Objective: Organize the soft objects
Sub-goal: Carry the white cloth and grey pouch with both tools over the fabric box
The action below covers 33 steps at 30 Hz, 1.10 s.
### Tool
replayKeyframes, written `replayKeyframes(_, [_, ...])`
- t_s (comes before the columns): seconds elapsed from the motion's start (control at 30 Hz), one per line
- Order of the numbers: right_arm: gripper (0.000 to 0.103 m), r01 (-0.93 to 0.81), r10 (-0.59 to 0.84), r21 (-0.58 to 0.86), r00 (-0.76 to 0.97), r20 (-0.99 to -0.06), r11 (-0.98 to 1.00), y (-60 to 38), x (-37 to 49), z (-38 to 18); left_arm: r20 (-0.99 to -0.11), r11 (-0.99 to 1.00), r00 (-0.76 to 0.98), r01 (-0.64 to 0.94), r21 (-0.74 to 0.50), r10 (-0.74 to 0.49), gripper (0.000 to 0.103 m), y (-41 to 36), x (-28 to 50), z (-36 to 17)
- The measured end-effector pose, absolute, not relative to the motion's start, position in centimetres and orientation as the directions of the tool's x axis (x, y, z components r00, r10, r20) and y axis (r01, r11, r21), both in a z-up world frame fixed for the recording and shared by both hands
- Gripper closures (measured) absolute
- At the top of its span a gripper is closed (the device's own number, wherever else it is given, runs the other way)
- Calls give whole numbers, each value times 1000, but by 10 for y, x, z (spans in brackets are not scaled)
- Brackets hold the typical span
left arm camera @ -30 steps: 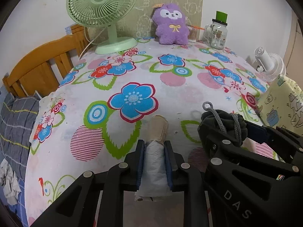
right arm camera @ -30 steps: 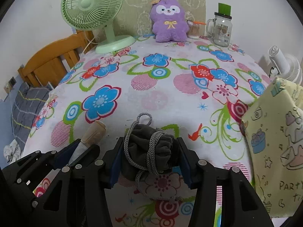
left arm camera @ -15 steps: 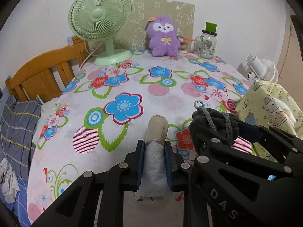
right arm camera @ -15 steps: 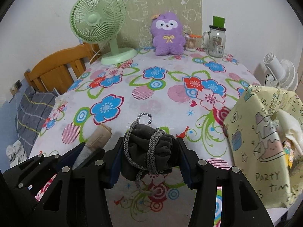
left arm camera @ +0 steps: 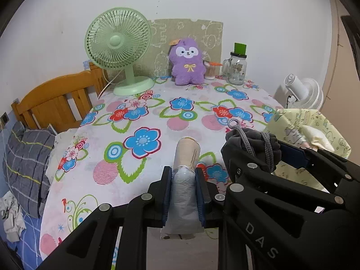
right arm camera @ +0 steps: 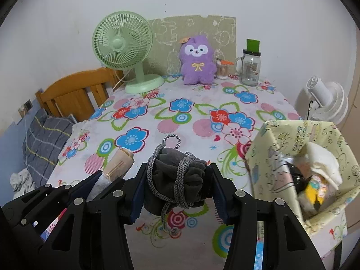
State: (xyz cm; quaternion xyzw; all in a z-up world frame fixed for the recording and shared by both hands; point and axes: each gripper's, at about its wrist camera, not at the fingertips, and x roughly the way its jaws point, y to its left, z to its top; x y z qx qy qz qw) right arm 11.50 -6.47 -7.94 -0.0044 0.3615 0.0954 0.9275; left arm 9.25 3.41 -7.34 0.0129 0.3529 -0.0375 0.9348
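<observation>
The table (left arm camera: 157,117) has dropped away beneath both cameras: a second ago the flowered cloth filled the views, and now its near edge and the bare floor under it show. Both grippers have risen and drawn back, each carrying its load clear of the cloth. I judge that 2 pickups are finished and the carry toward the bag (right arm camera: 281,139) is next.

The bag, pale yellow with cartoon prints, stands open at the table's right side and now shows far more of its inside than before. It already holds a white cloth and some smaller items, dark and yellow, too jumbled to name.

The right gripper (right arm camera: 177,184) has its jaws part-spread and pinching a pouch (right arm camera: 175,180), dark grey and bunched, with a grey cord looped round it. One cord end dangles below. The pouch hangs just left of the bag's mouth.

The left gripper (left arm camera: 183,186) has its jaws pressed close on a roll (left arm camera: 185,171), tan at the far end and wrapped in grey-white film where the pads grip. Its near end runs under the gripper body, so its full length is hidden.

The plush (left arm camera: 187,64), fan (left arm camera: 119,49) and jar (left arm camera: 236,67) at the back stand untouched.
</observation>
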Motion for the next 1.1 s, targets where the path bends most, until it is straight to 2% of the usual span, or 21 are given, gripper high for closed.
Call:
replayKeyframes(0.6, [48,-183,172,45,774,-609,982,-103,86,-34,-604,993,792,121,17,-86,84,-6,66,-31])
replayKeyframes(1.1, [48,-155,131,10,797,-589,988,-141,80,-22,-591,984,797,177,30,-125,84,-46,66,-22])
